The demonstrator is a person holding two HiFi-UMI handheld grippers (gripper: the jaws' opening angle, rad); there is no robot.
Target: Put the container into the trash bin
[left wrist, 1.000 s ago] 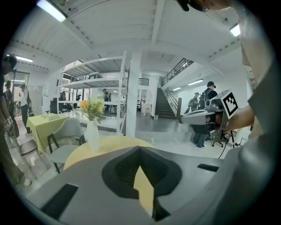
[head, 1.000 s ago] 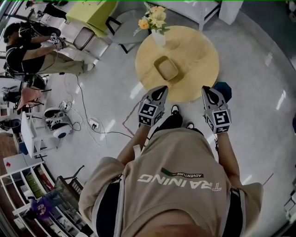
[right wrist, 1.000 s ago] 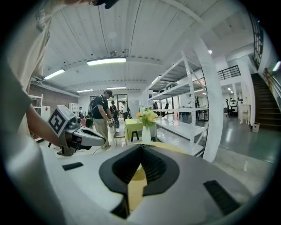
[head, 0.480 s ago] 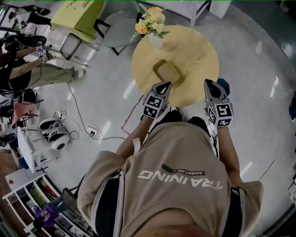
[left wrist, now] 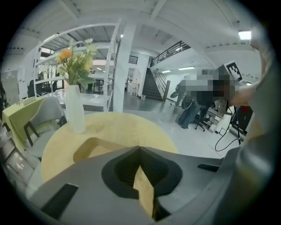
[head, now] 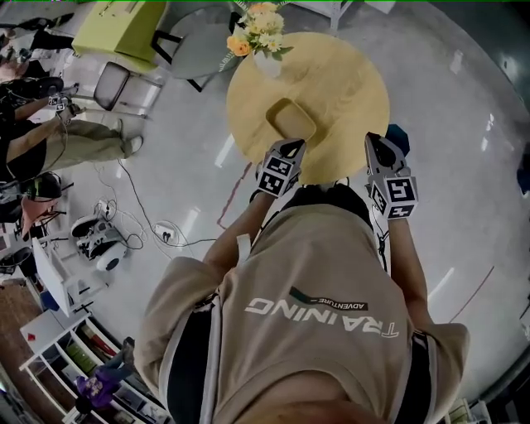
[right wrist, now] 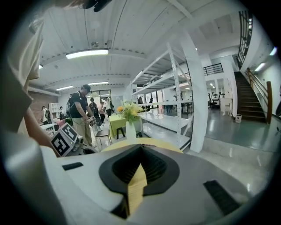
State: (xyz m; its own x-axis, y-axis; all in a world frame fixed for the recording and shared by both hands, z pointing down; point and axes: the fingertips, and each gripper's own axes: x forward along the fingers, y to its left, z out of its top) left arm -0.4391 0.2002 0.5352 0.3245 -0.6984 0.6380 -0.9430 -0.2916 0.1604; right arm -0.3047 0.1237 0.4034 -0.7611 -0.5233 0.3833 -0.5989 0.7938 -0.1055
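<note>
Sitting near the container point(head: 289, 118) is a flower vase point(head: 267, 65).

Glossy grey floor point(head: 464, 215), round yellow table point(head: 348, 83), white shelving point(right wrist: 169, 83), staircase point(right wrist: 251, 99), strip light point(right wrist: 87, 53) overhead

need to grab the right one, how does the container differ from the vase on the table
The container is low, rectangular and tan like the table; the vase is tall, narrow and white. The container looks empty; the vase holds flowers. Both stand on the round table.
</note>
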